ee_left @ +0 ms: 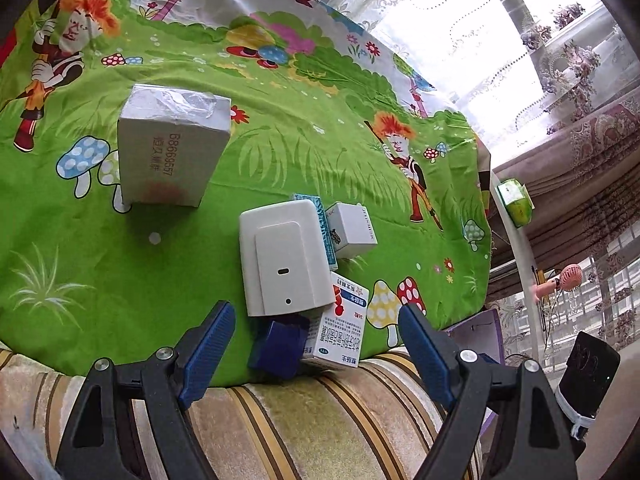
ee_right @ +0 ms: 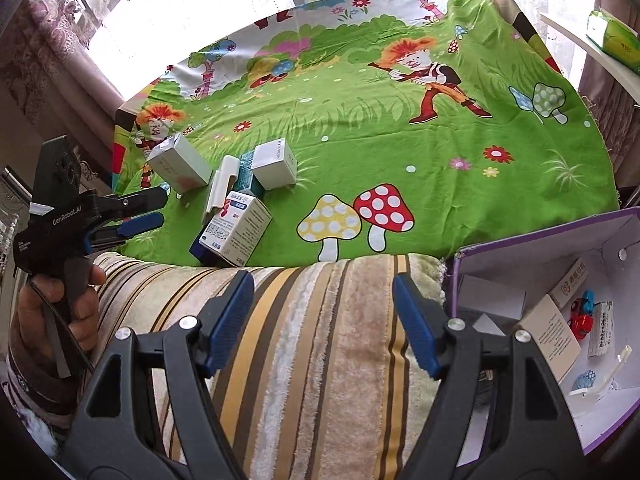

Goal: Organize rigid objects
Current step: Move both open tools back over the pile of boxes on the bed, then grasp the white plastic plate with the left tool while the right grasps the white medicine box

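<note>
On the green cartoon cloth [ee_left: 280, 132] lies a pile: a white plastic device [ee_left: 284, 258], a dark blue box [ee_left: 278, 344], a white-and-blue medicine box [ee_left: 340, 326], a small white cube box [ee_left: 352, 230] and a teal box [ee_left: 324, 224] under the device. A larger white box [ee_left: 172, 148] stands to the left. My left gripper [ee_left: 314, 344] is open, its fingers either side of the blue box and medicine box, not touching. It shows in the right wrist view [ee_right: 152, 210]. My right gripper [ee_right: 322, 316] is open and empty over the striped cushion [ee_right: 304, 340]. The pile shows there too [ee_right: 236, 228].
A purple-edged open box [ee_right: 560, 248] at the right holds cards, small boxes and toy cars. A green tissue pack [ee_right: 614, 38] lies on a white shelf at the far right. Curtains and a window are behind the table.
</note>
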The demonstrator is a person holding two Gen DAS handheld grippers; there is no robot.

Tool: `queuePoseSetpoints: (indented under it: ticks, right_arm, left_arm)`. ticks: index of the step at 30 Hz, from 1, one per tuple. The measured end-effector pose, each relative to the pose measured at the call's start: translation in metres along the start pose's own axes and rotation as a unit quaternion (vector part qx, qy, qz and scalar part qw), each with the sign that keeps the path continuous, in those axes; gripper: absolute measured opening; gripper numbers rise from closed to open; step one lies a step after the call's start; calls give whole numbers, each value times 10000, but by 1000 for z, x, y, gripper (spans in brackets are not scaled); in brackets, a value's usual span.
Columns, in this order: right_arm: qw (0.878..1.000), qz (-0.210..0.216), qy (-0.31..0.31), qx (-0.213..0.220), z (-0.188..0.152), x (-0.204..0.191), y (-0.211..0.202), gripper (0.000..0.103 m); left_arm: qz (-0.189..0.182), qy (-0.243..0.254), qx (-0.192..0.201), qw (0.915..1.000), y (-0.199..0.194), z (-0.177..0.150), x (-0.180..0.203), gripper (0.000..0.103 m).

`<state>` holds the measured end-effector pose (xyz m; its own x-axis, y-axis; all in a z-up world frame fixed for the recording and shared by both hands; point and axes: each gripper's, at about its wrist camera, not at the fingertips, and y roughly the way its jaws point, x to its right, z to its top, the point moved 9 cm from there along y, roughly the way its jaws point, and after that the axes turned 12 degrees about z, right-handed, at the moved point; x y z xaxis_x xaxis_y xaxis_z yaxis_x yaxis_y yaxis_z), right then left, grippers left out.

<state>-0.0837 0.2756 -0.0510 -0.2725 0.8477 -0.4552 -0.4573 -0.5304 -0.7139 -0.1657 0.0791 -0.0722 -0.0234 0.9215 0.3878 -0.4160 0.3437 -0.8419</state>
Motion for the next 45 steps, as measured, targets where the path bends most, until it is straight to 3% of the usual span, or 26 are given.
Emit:
queuePoseSetpoints:
  ticks: [11,23,27,30,37,45]
  right_arm:
    - [9993,102,-192,-291,12,-40,49,80]
    - [9986,66,-83,-513,10,-46,78,80]
    - [9983,51,-67,-583,10,-47,84,80]
    - [9980,51,-58,-622,10,-49,88,80]
    - [9976,26,-35,-687,12,-54,96,80]
    - [9972,-48,-12,-750,15,-61,106,80]
  left_arm:
    - [130,-359,-470,9982,43,22,-14,85]
    - [86,-478,-753,9960,67,19,-13,85]
    - [72,-393,-742,9964,68,20,-11,83]
    - [181,-292,-722,9968,69,20,-11,66]
    - [114,-334,-596,9976,67,19,-13,65]
    - [84,-368,14,9993,37,21,-19,65]
